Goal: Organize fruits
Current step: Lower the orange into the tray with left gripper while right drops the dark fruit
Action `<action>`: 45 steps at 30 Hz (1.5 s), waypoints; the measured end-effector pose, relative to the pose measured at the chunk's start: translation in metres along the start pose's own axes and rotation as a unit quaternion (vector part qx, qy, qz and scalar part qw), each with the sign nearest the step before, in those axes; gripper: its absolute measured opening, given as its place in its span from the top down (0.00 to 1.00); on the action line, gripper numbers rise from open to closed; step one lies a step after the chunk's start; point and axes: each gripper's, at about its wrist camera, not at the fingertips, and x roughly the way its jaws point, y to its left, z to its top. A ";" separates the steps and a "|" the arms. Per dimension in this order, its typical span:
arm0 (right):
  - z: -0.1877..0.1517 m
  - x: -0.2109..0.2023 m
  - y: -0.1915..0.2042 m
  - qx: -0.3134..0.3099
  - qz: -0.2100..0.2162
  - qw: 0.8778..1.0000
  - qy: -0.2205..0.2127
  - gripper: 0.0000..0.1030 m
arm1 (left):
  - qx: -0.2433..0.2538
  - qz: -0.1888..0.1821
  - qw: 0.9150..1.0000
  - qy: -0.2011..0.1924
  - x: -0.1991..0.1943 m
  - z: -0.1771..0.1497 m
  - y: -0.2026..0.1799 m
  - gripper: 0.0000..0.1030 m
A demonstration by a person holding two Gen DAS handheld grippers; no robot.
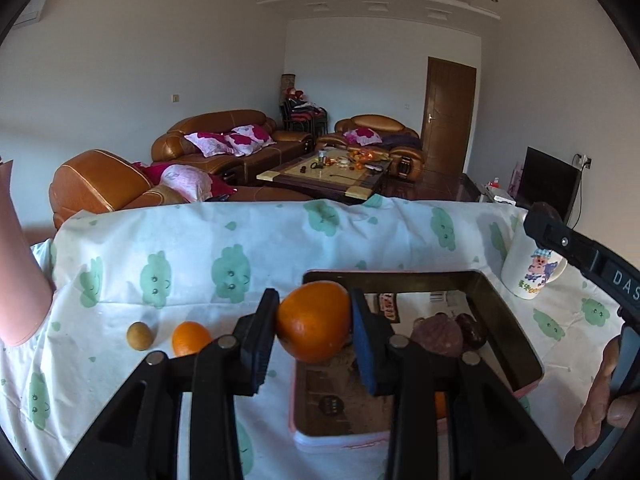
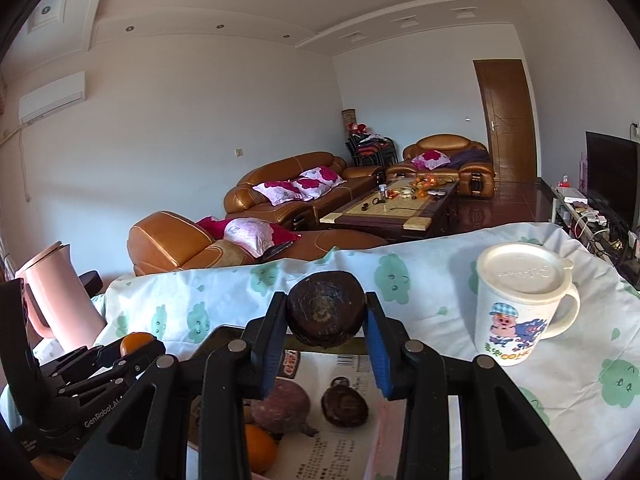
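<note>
My left gripper [image 1: 314, 322] is shut on a large orange [image 1: 314, 320] and holds it over the near left rim of a pink box [image 1: 520, 344]. The box holds a purplish round fruit [image 1: 436, 336] and a dark brown fruit [image 1: 474, 330]. A small orange [image 1: 190, 338] and a small brownish-green fruit [image 1: 140, 335] lie on the cloth to the left. My right gripper [image 2: 326, 320] is shut on a dark brown round fruit [image 2: 326, 312] above the box [image 2: 380, 436], which also shows a purplish fruit [image 2: 284, 404], a dark fruit [image 2: 344, 406] and an orange [image 2: 260, 448].
A white lidded mug [image 2: 520, 308] with a cartoon print stands right of the box. A pink jug [image 2: 60, 292] stands at the far left. The table carries a white cloth [image 1: 240, 248] with green prints. Sofas and a coffee table lie beyond the far edge.
</note>
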 end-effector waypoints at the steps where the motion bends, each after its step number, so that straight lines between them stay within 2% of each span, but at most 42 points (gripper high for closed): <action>1: 0.001 0.001 -0.004 0.000 -0.004 1.000 0.001 0.62 | 0.004 -0.004 1.000 0.004 0.005 0.002 -0.007 0.64; 8: -0.006 0.022 -0.016 -0.015 -0.029 0.999 0.030 0.62 | 0.021 -0.015 0.999 0.023 0.029 -0.003 -0.038 0.64; 12: -0.014 0.038 -0.019 -0.002 -0.014 0.998 0.065 0.62 | 0.028 -0.003 0.999 0.031 0.030 -0.008 -0.036 0.64; 20: -0.028 0.051 -0.012 -0.003 -0.015 0.996 0.093 0.62 | 0.031 0.006 0.999 0.042 0.036 -0.011 -0.033 0.64; 30: -0.035 0.058 -0.002 -0.030 -0.020 0.993 0.110 0.62 | 0.030 0.018 0.998 0.051 0.039 -0.012 -0.032 0.64; 45: -0.035 0.058 -0.004 -0.010 0.001 0.994 0.110 0.61 | 0.028 0.022 0.998 0.054 0.041 -0.012 -0.030 0.64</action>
